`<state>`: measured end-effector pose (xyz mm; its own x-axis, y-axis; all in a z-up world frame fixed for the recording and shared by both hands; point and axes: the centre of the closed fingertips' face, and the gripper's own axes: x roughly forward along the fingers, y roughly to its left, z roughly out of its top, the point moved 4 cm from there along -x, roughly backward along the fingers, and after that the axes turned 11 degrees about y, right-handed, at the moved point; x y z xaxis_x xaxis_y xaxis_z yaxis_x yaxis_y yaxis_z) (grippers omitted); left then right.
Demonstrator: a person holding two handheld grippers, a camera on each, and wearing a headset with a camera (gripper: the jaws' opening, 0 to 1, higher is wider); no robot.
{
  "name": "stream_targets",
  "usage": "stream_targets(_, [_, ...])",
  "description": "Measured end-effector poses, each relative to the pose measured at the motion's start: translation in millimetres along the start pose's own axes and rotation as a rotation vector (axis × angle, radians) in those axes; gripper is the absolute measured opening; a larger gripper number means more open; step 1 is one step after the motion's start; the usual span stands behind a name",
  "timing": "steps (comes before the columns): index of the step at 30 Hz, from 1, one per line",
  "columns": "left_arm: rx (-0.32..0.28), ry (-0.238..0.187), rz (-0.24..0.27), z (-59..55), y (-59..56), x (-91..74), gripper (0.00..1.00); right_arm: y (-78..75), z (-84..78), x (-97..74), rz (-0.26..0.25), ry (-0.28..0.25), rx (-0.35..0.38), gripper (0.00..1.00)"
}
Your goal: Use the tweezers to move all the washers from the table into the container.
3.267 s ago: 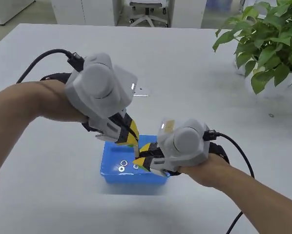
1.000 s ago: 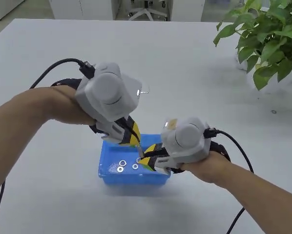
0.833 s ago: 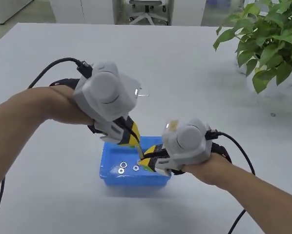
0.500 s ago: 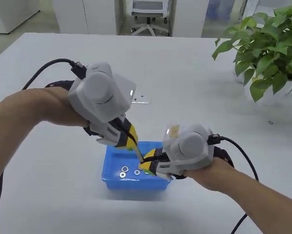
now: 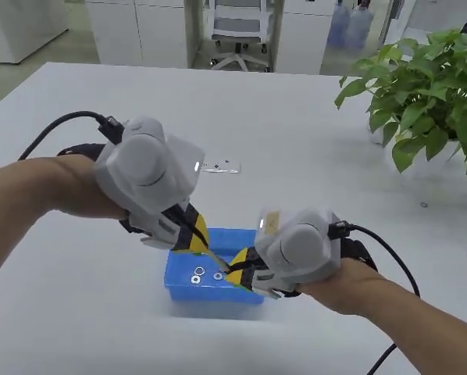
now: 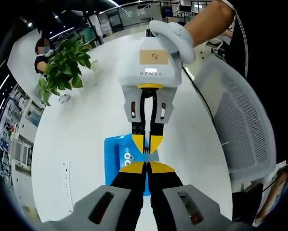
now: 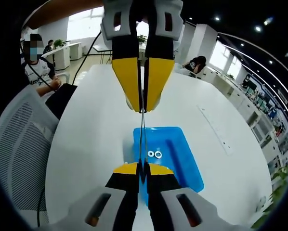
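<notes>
Thin metal tweezers (image 7: 142,134) stretch across, just above the open blue container (image 5: 210,287). Small silver washers (image 7: 154,154) lie flat on its floor, close together.

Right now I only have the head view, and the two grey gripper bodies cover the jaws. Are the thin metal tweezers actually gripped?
Observer: Yes. In the right gripper view the thin metal tweezers run straight from the right gripper up to the left gripper, and both sets of yellow jaws are shut on them.
Operator: Where do they sit over the blue plastic container?
Observer: Near one long wall of the blue plastic container, with two silver washers lying on its floor just beside them.
</notes>
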<state>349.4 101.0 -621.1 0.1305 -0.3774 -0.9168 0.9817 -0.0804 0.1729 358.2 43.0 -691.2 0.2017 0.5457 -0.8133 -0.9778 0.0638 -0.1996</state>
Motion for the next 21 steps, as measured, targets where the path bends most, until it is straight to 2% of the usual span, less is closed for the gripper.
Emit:
stream_targets(9, [-0.023,0.016,-0.011,-12.9,-19.7,12.1,0.05,18.6,-4.8,0.0,0.034,0.034,-0.033,0.05])
stream_targets(21, [-0.048,0.026,-0.026,-22.4,-28.8,28.2,0.05,28.4,-12.7,-2.3,0.061,0.05,-0.04,0.05])
